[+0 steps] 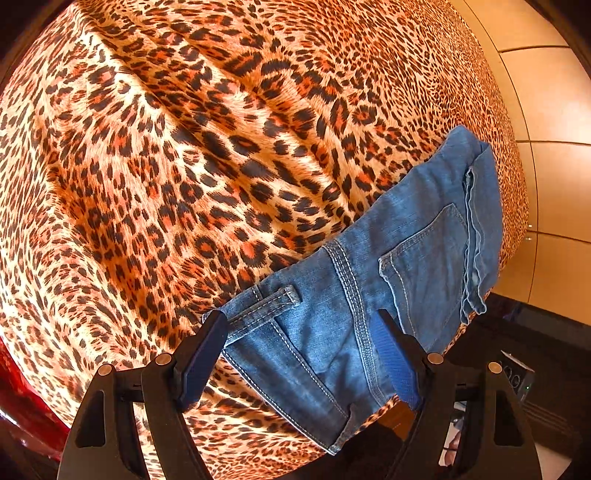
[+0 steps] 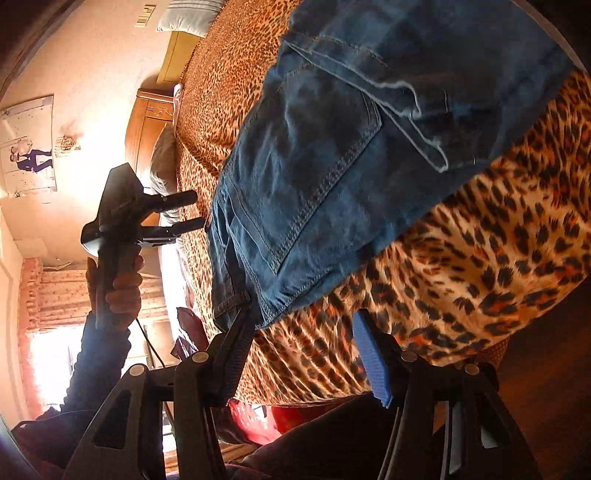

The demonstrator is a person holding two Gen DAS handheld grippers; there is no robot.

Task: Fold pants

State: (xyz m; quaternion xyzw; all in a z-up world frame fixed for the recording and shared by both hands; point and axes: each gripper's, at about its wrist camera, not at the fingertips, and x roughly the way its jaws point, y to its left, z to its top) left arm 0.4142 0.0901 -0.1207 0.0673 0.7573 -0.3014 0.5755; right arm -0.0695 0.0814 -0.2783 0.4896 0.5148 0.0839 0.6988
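Observation:
Blue jeans, folded lengthwise with a back pocket up, lie along the edge of a bed covered in a leopard-print spread. My left gripper is open just above the waistband end, one finger by the waistband corner and the other over the seat seam. In the right wrist view the jeans fill the top centre. My right gripper is open at their near lower corner, its left finger against the denim edge and a flap of cloth loose between the jaws. The left gripper shows there too, open, held by a hand.
Beyond the bed's right edge is tan tiled floor. A red cloth shows at the lower left. A wooden headboard, a pillow, a wall poster and a curtained window lie far off.

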